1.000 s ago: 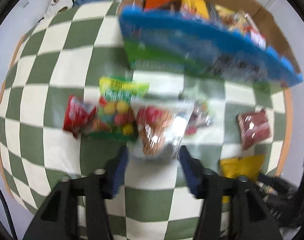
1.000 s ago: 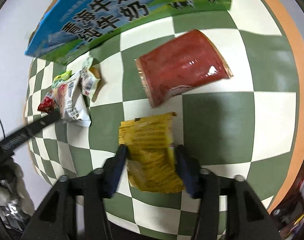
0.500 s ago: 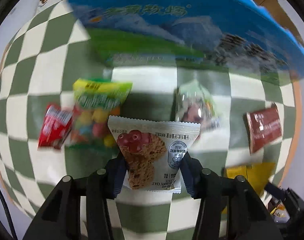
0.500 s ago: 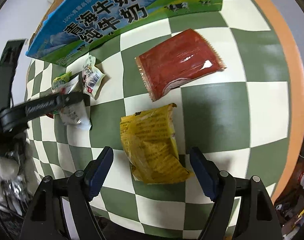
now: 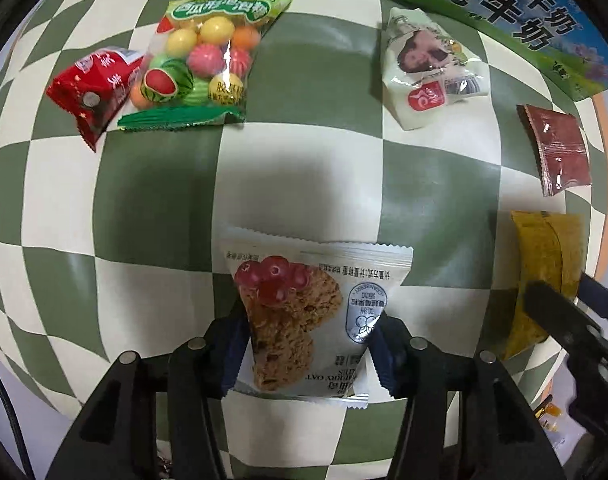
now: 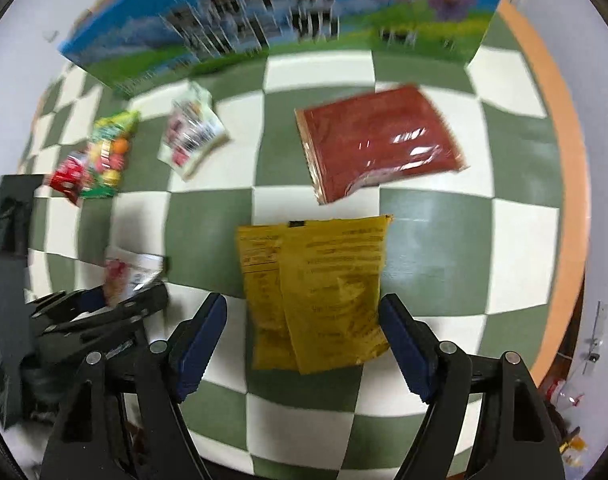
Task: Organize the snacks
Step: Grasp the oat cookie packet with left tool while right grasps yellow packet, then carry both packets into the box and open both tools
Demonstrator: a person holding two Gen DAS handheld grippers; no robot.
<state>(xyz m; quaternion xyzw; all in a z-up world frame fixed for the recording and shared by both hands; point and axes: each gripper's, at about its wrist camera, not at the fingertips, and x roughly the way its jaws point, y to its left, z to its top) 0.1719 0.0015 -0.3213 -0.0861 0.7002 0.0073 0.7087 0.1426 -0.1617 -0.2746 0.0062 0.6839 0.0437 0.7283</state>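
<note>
My left gripper (image 5: 304,344) is shut on a white cranberry oat cookie packet (image 5: 307,312), held over the checkered cloth (image 5: 304,168); it also shows in the right wrist view (image 6: 132,276). My right gripper (image 6: 304,340) is open, its fingers either side of a yellow packet (image 6: 319,288) lying flat on the cloth. The yellow packet shows at the right in the left wrist view (image 5: 543,276). A blue and green milk carton box (image 6: 288,16) stands at the back.
On the cloth lie a green gumball bag (image 5: 200,64), a red packet (image 5: 92,88), a white crumpled packet (image 5: 427,76) and a dark red packet (image 6: 379,140). The table's orange edge (image 6: 559,168) runs along the right.
My left gripper has closed on the cookie packet and pulled it back from the other snacks. My right gripper has opened around the yellow packet and moved closer to it.
</note>
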